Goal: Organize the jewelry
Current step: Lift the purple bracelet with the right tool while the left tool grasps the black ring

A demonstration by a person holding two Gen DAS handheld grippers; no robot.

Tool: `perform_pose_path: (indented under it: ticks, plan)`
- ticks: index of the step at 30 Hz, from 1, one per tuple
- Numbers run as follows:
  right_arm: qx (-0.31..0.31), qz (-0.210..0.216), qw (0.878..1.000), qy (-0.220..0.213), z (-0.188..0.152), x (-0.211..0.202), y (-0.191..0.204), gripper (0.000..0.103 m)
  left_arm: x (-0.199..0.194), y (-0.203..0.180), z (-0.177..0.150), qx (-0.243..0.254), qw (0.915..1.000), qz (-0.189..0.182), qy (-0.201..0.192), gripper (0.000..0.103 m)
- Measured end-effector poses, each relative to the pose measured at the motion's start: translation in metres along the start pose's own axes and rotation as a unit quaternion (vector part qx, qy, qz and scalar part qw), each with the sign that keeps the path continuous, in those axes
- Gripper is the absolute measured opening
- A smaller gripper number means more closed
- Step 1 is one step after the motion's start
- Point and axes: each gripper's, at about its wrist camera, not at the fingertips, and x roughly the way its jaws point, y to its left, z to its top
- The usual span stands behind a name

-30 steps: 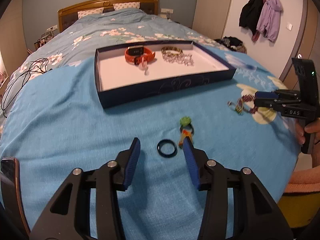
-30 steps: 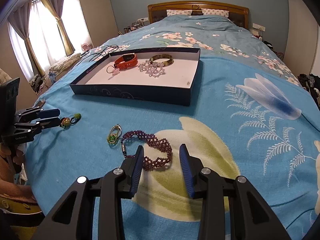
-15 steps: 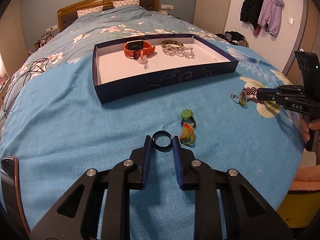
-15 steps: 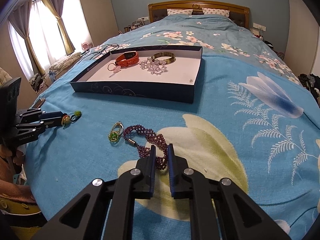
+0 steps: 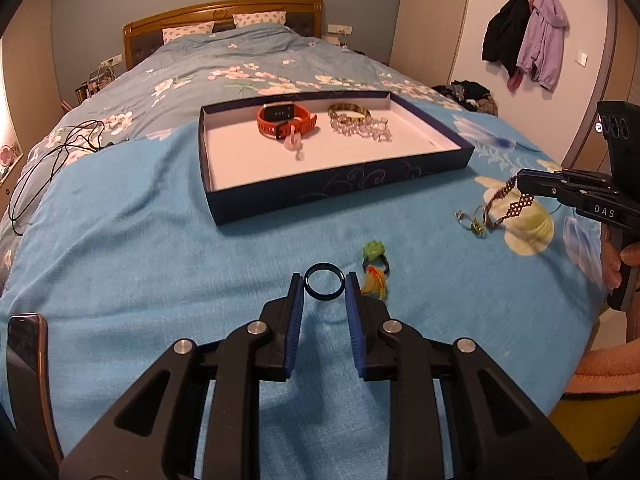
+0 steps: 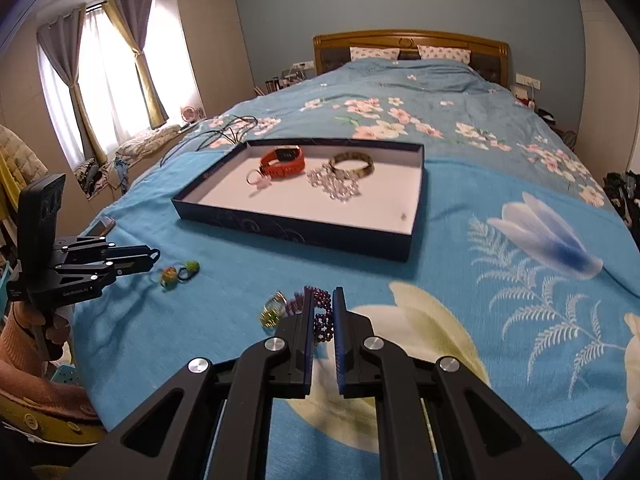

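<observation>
While a second ago both pairs of jaws stood wide over the blue bedspread (image 5: 120, 240), they have just been closing, and each now grasps a piece of jewelry. Toward the bed's left side near its foot edge, the left gripper (image 5: 324, 294) pinches the dark ring (image 5: 324, 281) between its blue pads, where before the ring lay loose between them. Just right of it, two small rings, one green-topped (image 5: 374, 251) and one orange and yellow (image 5: 376, 286), lie on the spread.

Farther up the bed, the navy tray (image 5: 340, 188) holds an orange watch (image 5: 286, 120), a gold bangle (image 5: 349, 114) and a clear beaded bracelet (image 5: 366, 130) near its far edge.

Toward the right side, a small gold ring with a green stone (image 6: 272, 310) lies on the spread. The right gripper (image 6: 322, 312) is clenched on the purple beaded bracelet (image 6: 322, 322), which earlier lay flat and now hangs from the tips with one end lifted off the cover. "DAS" reads on that gripper's side; the left one's lettering is too small to read.
</observation>
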Motion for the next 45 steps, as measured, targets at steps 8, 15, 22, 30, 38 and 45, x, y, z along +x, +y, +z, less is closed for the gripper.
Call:
perform_pose_path:
  ticks: [8, 15, 22, 30, 38, 45]
  plan:
    - [-0.011, -0.003, 1.0, -0.02, 0.012, -0.008, 0.006, 0.007, -0.009, -0.002, 0.009, -0.001, 0.9997, -0.004, -0.022, 0.021]
    - [-0.017, 0.001, 0.999, -0.036, 0.024, -0.01, 0.009, 0.007, -0.014, -0.005, 0.019, -0.003, 0.9992, -0.009, -0.04, 0.021]
    - [-0.017, 0.009, 0.999, -0.045, 0.032, -0.006, 0.012, 0.007, -0.014, -0.012, 0.03, 0.004, 0.9985, -0.01, -0.054, 0.021]
    - [-0.019, 0.016, 0.998, -0.05, 0.041, -0.001, 0.013, 0.007, -0.01, -0.013, 0.038, 0.005, 0.9981, -0.012, -0.06, 0.021]
    - [-0.02, 0.021, 0.998, -0.053, 0.048, 0.003, 0.014, 0.007, -0.007, -0.013, 0.048, 0.007, 0.9979, -0.01, -0.064, 0.021]
    - [-0.022, 0.024, 0.998, -0.056, 0.054, 0.006, 0.017, 0.007, -0.004, -0.015, 0.057, 0.014, 0.9975, -0.009, -0.068, 0.021]
